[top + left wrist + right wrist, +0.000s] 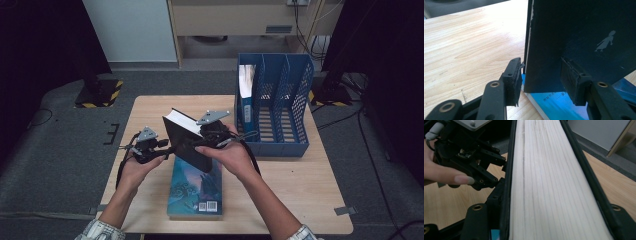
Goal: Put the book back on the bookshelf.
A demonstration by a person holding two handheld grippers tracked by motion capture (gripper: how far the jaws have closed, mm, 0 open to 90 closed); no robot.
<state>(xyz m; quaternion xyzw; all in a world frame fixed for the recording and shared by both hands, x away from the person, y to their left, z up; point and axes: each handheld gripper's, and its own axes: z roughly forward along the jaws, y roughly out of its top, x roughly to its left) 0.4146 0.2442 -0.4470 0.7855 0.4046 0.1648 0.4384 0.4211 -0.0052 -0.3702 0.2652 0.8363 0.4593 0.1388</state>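
A thick black book (187, 137) is held tilted above the table, its white page edge facing up and back. My left gripper (172, 148) has the book's lower corner between its jaws. In the left gripper view its pads (571, 75) press on the dark cover (574, 30), which bears a small silver figure. My right gripper (200, 136) clamps the book from the other side. In the right gripper view both jaws lie against the covers on either side of the page edge (544, 182). A blue book (195, 192) lies flat beneath.
A blue file rack (295, 90) with three slots stands at the table's back right, a blue-spined book (246, 95) upright in its left slot. Bare wood (310, 185) stretches in front of the rack. Dark stands and cables sit on the floor around the table.
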